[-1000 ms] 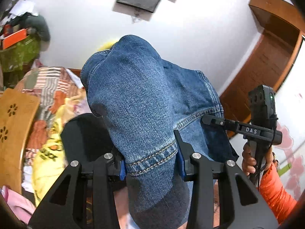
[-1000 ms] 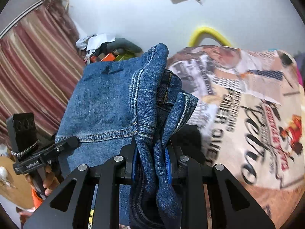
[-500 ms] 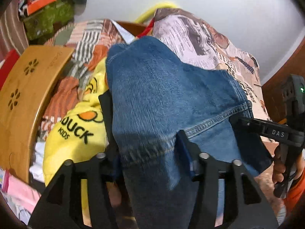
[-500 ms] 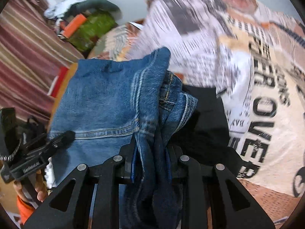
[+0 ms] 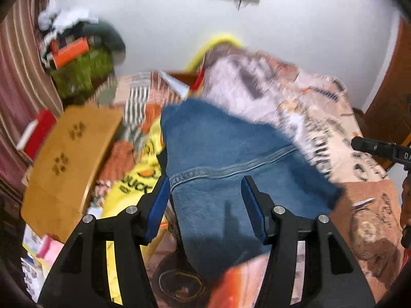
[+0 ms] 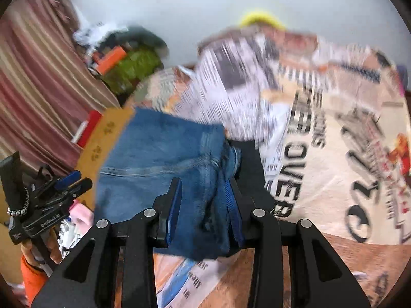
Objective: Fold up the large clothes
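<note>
The folded blue jeans (image 5: 221, 164) lie on the bed with the printed sheet (image 5: 367, 205). My left gripper (image 5: 205, 192) is open, its blue pads standing either side of the denim's near end. In the right wrist view the jeans (image 6: 159, 159) lie left of centre. My right gripper (image 6: 204, 202) is open too, with a bunched denim edge between its pads. The left gripper also shows in the right wrist view (image 6: 72, 182), open at the far left. Both views are blurred by motion.
A yellow garment with a duck print (image 5: 138, 177) and a black cloth (image 6: 246, 159) lie under the jeans. A wooden board (image 5: 66, 159) stands at the bed's left edge. Clutter (image 5: 79, 59) sits by the striped curtain. A wooden door (image 5: 393, 97) is at the right.
The jeans have come down from the air onto the bed. Both grippers have opened and let go of the denim. Both cameras have tilted up again toward the wall.
</note>
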{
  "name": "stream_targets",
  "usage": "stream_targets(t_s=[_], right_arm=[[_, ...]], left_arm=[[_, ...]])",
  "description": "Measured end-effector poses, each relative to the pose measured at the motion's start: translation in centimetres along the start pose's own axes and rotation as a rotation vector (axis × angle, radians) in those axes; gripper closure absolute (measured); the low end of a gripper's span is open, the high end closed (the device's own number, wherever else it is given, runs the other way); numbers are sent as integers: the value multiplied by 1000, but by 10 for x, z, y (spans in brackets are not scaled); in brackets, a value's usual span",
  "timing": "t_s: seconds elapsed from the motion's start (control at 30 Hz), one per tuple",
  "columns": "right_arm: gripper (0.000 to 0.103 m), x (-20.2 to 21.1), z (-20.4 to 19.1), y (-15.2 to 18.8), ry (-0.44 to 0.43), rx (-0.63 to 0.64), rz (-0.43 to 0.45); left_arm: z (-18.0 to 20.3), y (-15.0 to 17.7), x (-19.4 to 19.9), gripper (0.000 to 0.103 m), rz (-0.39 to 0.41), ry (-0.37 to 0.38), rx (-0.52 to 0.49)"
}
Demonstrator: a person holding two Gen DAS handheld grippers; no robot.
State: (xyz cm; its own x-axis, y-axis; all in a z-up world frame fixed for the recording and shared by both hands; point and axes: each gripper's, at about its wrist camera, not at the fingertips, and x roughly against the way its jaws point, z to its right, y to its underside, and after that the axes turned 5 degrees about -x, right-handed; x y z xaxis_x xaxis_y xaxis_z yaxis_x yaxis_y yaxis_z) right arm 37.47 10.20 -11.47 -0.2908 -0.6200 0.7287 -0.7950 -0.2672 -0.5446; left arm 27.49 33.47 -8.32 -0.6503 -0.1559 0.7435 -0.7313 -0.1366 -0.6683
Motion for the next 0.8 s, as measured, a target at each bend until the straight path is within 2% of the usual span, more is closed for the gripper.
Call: stream_targets(t_s=[0.23, 0.33, 0.47, 0.6, 0.7, 0.77, 0.8], right_arm=[[70, 122, -58, 19, -79, 127, 291], [70, 169, -79, 36, -101, 181, 401], [70, 216, -103, 66, -99, 233, 532], [70, 240, -124, 97, -74, 303, 615], [70, 249, -135, 123, -54, 345, 665], [66, 250, -136, 132, -51, 346, 679], [61, 249, -137, 135, -37, 346, 680]], left_arm=[[37, -8, 134, 47, 275, -37, -40], [56, 3, 192, 47, 418, -52, -44], [87, 26, 247, 47, 563, -79, -67], [110, 55, 285, 46, 667, -129, -78], [119, 72, 302, 45, 708, -139, -62], [123, 82, 308, 42, 723, -154, -50], [124, 85, 310, 37, 728, -161, -45]])
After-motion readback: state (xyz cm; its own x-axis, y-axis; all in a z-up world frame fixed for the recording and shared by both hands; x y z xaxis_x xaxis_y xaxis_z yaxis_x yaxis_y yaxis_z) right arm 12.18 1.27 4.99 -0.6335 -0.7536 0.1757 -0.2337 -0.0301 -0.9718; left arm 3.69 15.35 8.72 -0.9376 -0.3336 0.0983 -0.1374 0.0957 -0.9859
